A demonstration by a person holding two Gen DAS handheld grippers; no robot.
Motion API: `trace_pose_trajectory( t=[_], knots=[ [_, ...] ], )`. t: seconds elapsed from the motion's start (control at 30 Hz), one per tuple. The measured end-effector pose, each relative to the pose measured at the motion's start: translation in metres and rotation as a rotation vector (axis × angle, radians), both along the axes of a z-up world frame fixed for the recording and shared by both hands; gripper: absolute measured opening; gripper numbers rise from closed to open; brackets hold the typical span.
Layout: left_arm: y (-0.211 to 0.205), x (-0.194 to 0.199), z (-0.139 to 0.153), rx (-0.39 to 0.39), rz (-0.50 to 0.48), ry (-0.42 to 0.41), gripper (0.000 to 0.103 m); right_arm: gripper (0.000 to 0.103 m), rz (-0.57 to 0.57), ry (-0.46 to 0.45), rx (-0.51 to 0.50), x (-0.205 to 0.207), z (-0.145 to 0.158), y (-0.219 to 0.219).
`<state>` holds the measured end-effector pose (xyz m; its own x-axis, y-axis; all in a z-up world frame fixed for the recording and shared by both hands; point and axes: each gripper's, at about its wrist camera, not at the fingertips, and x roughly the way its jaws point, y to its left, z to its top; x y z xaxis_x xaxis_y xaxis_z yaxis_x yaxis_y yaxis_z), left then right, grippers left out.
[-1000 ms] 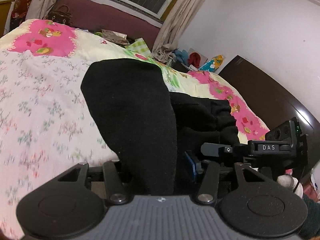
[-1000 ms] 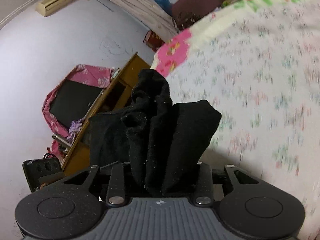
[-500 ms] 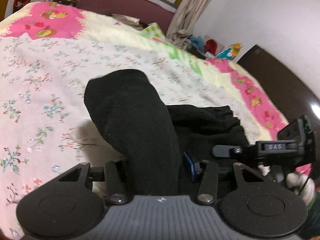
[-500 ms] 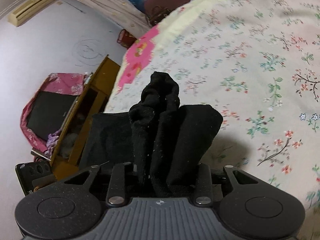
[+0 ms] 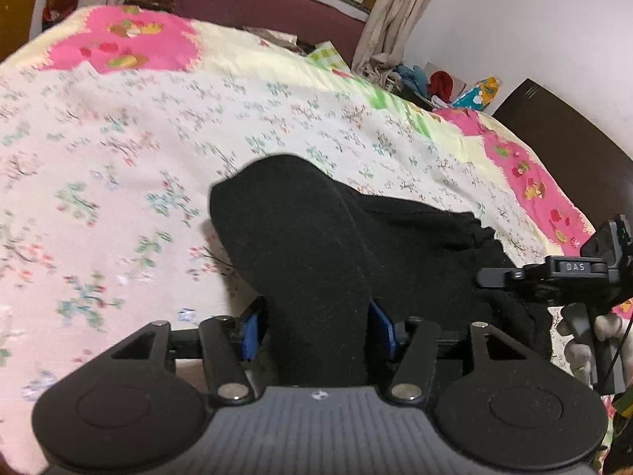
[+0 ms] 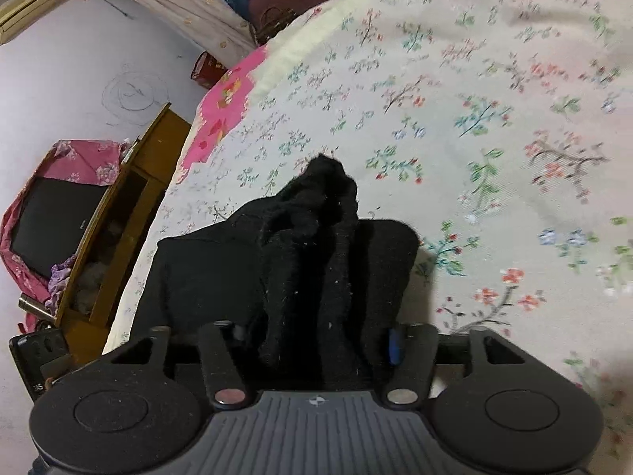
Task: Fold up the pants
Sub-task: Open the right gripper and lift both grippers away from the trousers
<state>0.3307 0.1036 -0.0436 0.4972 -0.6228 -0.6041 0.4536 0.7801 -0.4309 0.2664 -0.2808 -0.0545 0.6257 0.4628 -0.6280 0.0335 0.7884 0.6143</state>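
Observation:
The black pants [image 5: 300, 237] lie bunched on the flowered bedsheet [image 5: 118, 158], and one folded end rises between the jaws of my left gripper [image 5: 316, 328]. Those jaws are opening: the blue pads [image 5: 251, 328] stand apart, with a gap between the left pad and the cloth. In the right wrist view another bunched part of the pants [image 6: 316, 245] sits between the jaws of my right gripper [image 6: 316, 340]. These jaws are opening too, and one blue pad [image 6: 393, 346] shows clear of the fabric. The right gripper's body [image 5: 569, 273] shows at the right edge of the left wrist view.
The bed's sheet [image 6: 494, 118] stretches wide ahead of both grippers. A dark headboard [image 5: 573, 138] stands at the right. A wooden cabinet [image 6: 130, 206] and a television [image 6: 55, 217] under pink cloth stand beside the bed. A person's hand [image 5: 593, 336] holds the right gripper.
Both grippers have come down towards the bed with the pants. Their jaws have widened, so the blue pads now show beside the cloth.

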Motion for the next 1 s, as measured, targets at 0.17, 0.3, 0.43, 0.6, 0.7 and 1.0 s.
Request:
trace_pose_trajectory(
  t=[0.17, 0.3, 0.43, 0.6, 0.7, 1.0],
  knots=[
    [0.017, -0.022, 0.022, 0.065, 0.089, -0.044, 0.064, 0.061, -0.082, -0.047, 0.014, -0.027, 0.021, -0.022],
    [0.009, -0.059, 0.045, 0.157, 0.129, -0.128, 0.070, 0.067, -0.087, -0.119, -0.103, -0.068, 0.054, -0.004],
    [-0.008, -0.110, 0.066, 0.137, 0.114, -0.199, 0.083, 0.076, -0.051, -0.196, -0.176, -0.113, 0.081, 0.029],
    [-0.035, -0.170, 0.081, 0.159, 0.136, -0.283, 0.100, 0.080, -0.066, -0.240, -0.178, -0.162, 0.091, 0.063],
    [-0.048, -0.193, 0.087, 0.174, 0.159, -0.310, 0.103, 0.081, -0.069, -0.246, -0.245, -0.187, 0.088, 0.079],
    [-0.050, -0.228, 0.076, 0.175, 0.238, -0.251, 0.103, 0.082, -0.111, -0.165, -0.232, -0.237, 0.072, 0.086]
  ],
)
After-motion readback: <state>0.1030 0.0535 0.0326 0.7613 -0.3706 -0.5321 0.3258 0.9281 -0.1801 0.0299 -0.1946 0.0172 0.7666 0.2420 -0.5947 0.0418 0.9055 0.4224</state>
